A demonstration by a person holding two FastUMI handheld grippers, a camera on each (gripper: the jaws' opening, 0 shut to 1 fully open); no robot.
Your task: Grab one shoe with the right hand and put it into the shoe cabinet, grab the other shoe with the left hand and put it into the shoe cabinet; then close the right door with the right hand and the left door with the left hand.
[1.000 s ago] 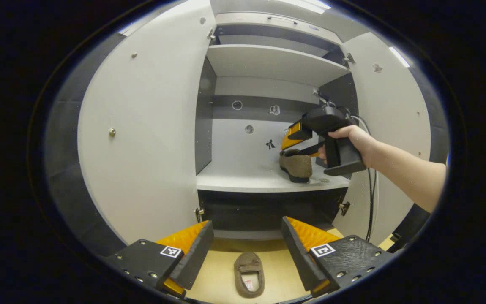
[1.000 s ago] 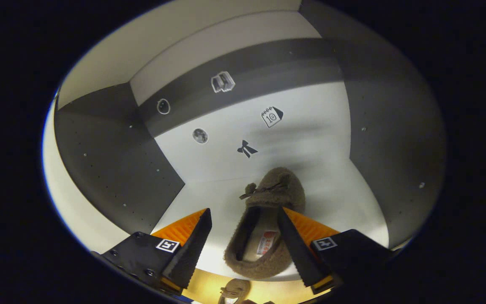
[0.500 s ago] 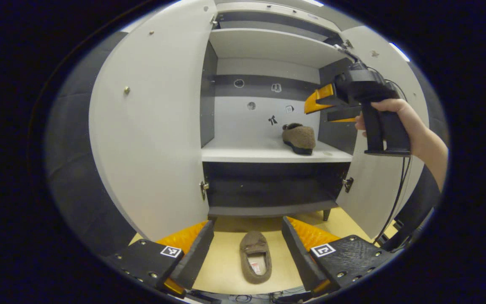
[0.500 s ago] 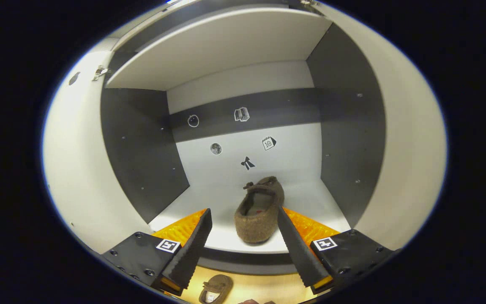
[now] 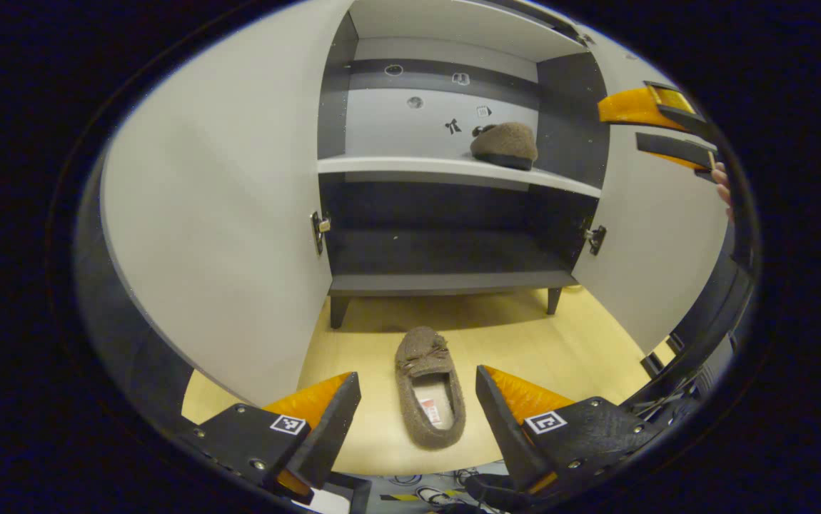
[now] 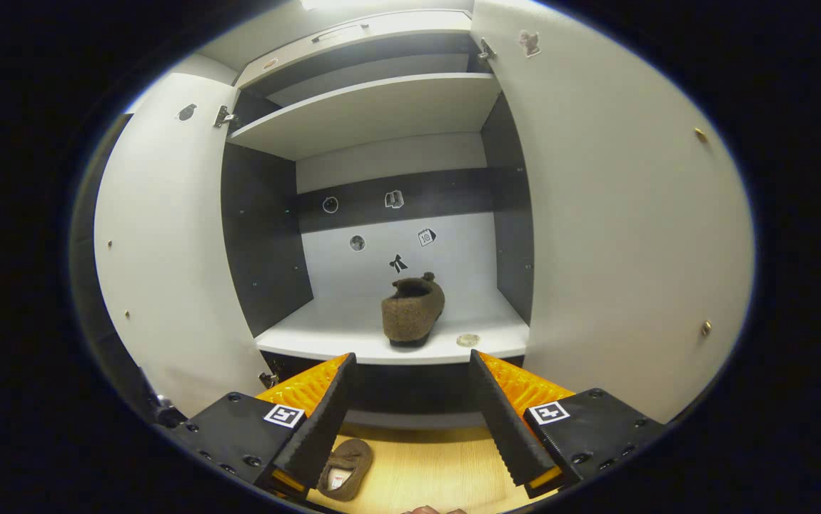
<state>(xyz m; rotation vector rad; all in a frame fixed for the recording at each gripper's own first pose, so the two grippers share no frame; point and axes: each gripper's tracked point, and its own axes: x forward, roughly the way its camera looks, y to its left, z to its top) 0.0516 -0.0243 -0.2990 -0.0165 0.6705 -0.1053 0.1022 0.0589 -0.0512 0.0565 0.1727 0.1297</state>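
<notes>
In the left gripper view, the left gripper (image 5: 410,414) hangs over a pale wooden floor (image 5: 525,343), jaws spread wide and holding nothing. Between its fingers, at 6 o'clock, lies 1 fuzzy brown slipper (image 5: 430,385), opening up, toe toward the white shoe cabinet (image 5: 446,165) with dark inner walls. Both cabinet doors stand open: the left door (image 5: 218,214) at 9 o'clock, the right door (image 5: 657,243) at 3 o'clock. A second fuzzy brown slipper (image 5: 503,145) sits on the white middle shelf at 12 o'clock, toward the right wall. The right gripper (image 5: 657,125) shows at 2 o'clock, well apart from that slipper; in the right gripper view its jaws are spread and empty.
</notes>
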